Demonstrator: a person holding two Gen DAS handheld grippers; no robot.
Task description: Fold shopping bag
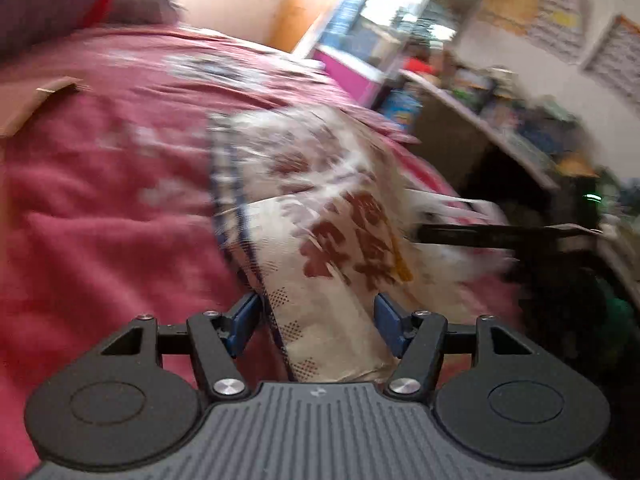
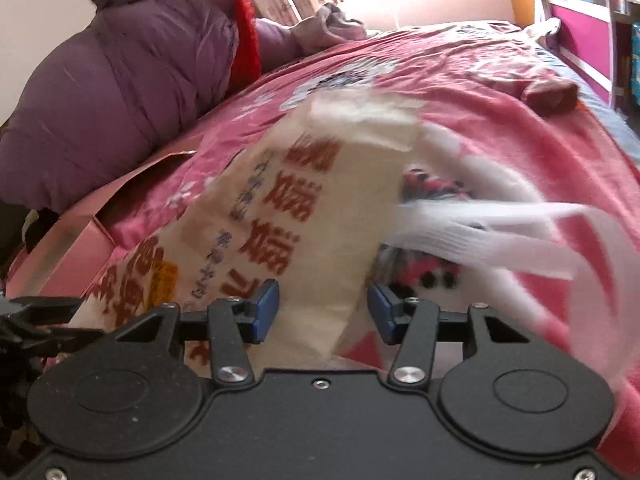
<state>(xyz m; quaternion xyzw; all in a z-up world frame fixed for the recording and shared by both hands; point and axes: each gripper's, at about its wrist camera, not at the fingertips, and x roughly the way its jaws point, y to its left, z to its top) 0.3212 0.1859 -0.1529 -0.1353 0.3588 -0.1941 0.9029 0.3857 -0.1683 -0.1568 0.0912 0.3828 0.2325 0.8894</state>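
Note:
The shopping bag [image 1: 320, 208] is cream with brown characters and a blue checked edge. It lies crumpled on a pink blanket [image 1: 100, 208], blurred by motion. My left gripper [image 1: 318, 320] is open, and the bag's near end runs between its blue pads [image 1: 246, 320] without being pinched. The right gripper's black fingers [image 1: 500, 236] reach in at the bag's far side. In the right wrist view the bag [image 2: 320, 208] rises between the spread pads [image 2: 266, 312] of my open right gripper [image 2: 322, 316]. Its white handles [image 2: 500, 232] trail to the right.
A purple quilted bundle [image 2: 120, 100] lies at the bed's left. Flat brown cardboard [image 1: 28, 104] rests on the blanket beside it. A cluttered shelf [image 1: 500, 120] and a magenta cabinet [image 2: 580, 36] line the bed's right side. A small dark red object [image 2: 552, 94] lies near that edge.

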